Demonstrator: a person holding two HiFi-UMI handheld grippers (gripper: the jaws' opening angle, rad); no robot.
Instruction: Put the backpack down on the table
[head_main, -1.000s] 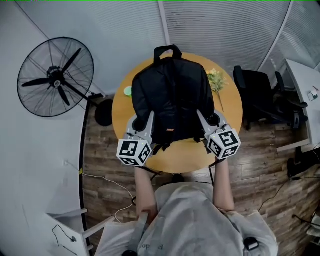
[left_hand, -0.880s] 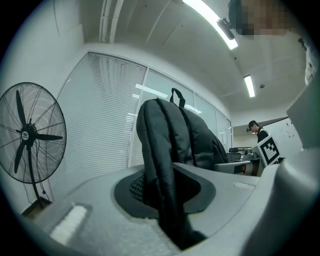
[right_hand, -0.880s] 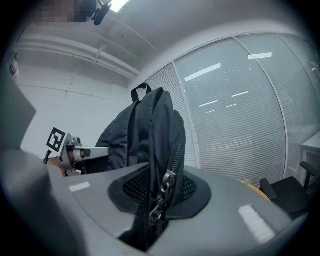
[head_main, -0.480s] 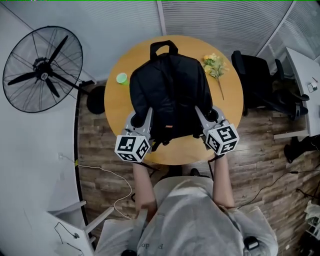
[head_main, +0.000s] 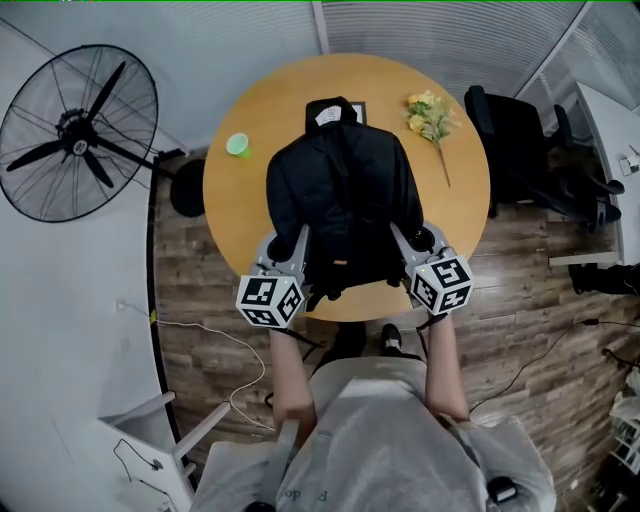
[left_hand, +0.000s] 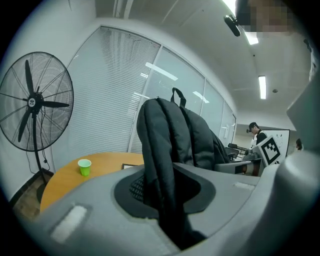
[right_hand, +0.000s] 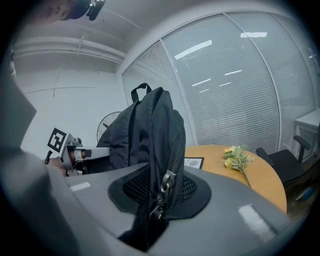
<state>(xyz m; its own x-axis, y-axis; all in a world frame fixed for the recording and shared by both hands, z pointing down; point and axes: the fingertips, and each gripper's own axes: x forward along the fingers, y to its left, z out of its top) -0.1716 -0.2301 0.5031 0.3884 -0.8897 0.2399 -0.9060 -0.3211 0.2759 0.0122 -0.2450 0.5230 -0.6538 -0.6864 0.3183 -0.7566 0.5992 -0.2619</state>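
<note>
Over table (head_main: 250, 205): backpack (head_main: 345, 190) pinched between left tongs (head_main: 291, 246), right tongs (head_main: 411, 241).

Head view: light even, soft, slightly cool; no hard shadows on the table (head_main: 250, 215). Wide-angle; blinds (head_main: 450, 30) bow toward the frame edges. Centre sharp. Backpack (head_main: 343, 195) reads near-solid black, with little fabric detail.

Both gripper views: strong fisheye, with a dark vignette ring in the corners. Foreground nearest the lens is soft; mid-distance is in focus. Ceiling lights (left_hand: 262, 86) are blown out white. Their reflections streak across the glass wall (right_hand: 235, 90). Zip pull (right_hand: 166, 181) catches a small highlight.
</note>
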